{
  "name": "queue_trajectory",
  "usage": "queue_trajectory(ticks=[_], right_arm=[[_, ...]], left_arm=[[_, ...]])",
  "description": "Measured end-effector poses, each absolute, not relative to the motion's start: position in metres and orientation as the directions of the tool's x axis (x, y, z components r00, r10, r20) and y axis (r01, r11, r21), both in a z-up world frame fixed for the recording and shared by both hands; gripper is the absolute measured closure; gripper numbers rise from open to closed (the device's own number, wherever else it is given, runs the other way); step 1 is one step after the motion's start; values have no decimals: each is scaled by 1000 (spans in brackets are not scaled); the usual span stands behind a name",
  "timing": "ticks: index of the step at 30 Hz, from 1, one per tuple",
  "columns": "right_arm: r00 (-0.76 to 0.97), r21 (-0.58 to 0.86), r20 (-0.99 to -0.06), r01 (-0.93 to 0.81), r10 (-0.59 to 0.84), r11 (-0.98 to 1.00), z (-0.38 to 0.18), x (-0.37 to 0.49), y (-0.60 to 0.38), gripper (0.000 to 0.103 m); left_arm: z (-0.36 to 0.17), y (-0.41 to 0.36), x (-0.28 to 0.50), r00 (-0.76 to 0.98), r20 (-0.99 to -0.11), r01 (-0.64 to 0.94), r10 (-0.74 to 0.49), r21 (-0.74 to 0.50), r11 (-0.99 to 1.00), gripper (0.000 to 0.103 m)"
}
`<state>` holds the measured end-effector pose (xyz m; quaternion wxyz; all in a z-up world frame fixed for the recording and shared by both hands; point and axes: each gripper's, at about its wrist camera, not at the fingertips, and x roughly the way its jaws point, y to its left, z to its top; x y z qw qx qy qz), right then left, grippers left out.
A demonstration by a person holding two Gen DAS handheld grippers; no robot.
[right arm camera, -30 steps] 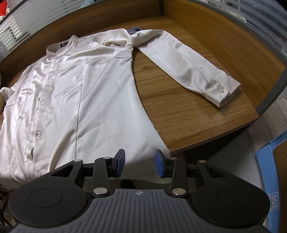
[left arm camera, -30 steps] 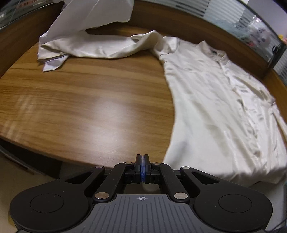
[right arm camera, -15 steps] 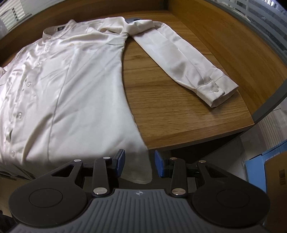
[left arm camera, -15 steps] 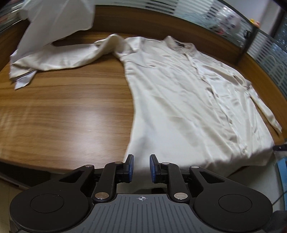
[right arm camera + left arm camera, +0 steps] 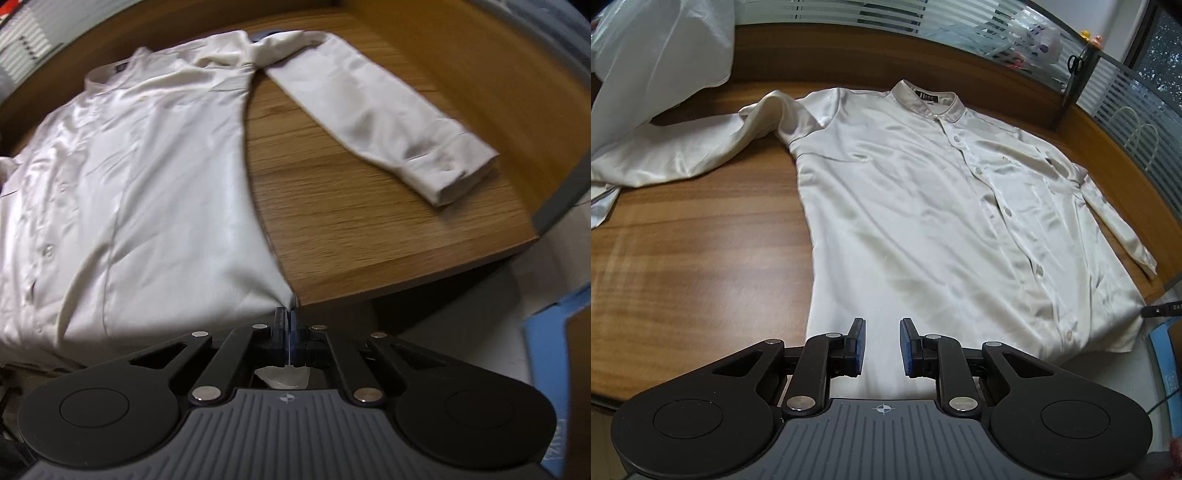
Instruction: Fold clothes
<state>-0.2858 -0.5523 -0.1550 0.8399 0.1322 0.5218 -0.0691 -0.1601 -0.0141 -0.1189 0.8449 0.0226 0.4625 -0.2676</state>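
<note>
My right gripper (image 5: 287,322) is pinching the bottom corner of the shirt (image 5: 147,184) at the table (image 5: 369,229) edge — pads pressed together w/ a bit of cloth poking through behind them. My left gripper (image 5: 882,347) is hanging spread over the hem at the other side, gripping nothing. The shirt is lying flat, buttoned front up, collar (image 5: 925,99) far from me, hem hanging over the near edge. Right sleeve (image 5: 384,118) is stretching out across the wood; left sleeve (image 5: 683,155) is trailing off toward another white garment (image 5: 665,55). No fold is showing in body or sleeves — so folding is all looking ahead of me, I'm judging.
</note>
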Motion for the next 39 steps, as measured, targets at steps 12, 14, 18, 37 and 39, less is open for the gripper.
queue_trajectory(ticks=[12,14,18,37,39], right_arm=[[497,7,-860,229,-111,973,-110,-233,-594,62],[488,-25,-863,221,-133,975,-114,-217,-606,61],[464,-54,-874,201,-143,978,-125,-190,-625,59],[432,-95,-889,148,-151,984,-129,-152,-639,101],[455,-113,-871,186,-188,976,-113,-150,-643,101]], left_arm=[[-82,-111,-86,481,-717,541,-505,-211,814,67],[-79,-131,-72,486,-710,552,-510,-204,809,67],[-77,-174,-42,480,-713,562,-511,-197,803,67],[-90,-393,55,346,-736,824,-582,-58,564,56],[-93,-416,51,320,-732,888,-601,10,460,51]])
